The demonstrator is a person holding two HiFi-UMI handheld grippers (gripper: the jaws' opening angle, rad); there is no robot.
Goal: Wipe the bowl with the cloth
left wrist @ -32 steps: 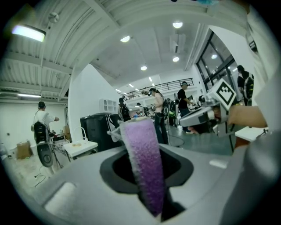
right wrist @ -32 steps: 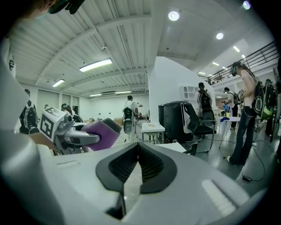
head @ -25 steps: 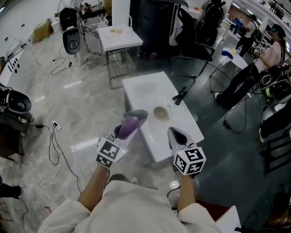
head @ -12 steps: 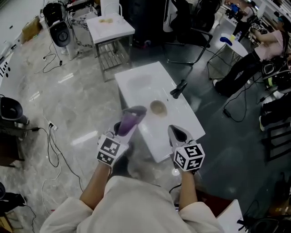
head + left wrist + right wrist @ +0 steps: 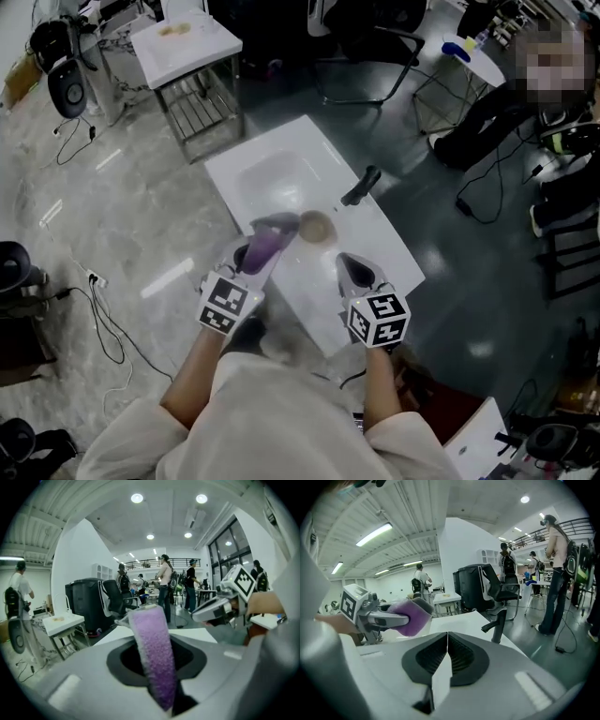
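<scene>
Both grippers had come forward over the counter (image 5: 375, 246) since a second before, and the cloth that had hung over its left edge was now up beside the bowl.

We saw the bowl (image 5: 317, 226), a small tan one, standing upright near the middle of the counter, between the sunken basin (image 5: 270, 176) and the near edge. The purple cloth (image 5: 263, 251) was clamped in the left gripper (image 5: 274, 232), whose jaws were clenched on it. A folded strip of it stood up between them in the left gripper view. From the head view its far end lay just beside the bowl's left side; we could not tell whether it touched.

The right gripper (image 5: 343, 262) was over the near part of the counter, apart from the bowl. In its own view the jaws were pressed together with nothing between them.

A black faucet (image 5: 360, 186) stood at the counter's right edge, past the bowl. Beyond the counter's far corner we saw a small white table (image 5: 183, 37) and a black office chair (image 5: 375, 33). Cables (image 5: 103, 309) trailed over the grey floor to the left, and several people stood at the back of the room in both gripper views.
</scene>
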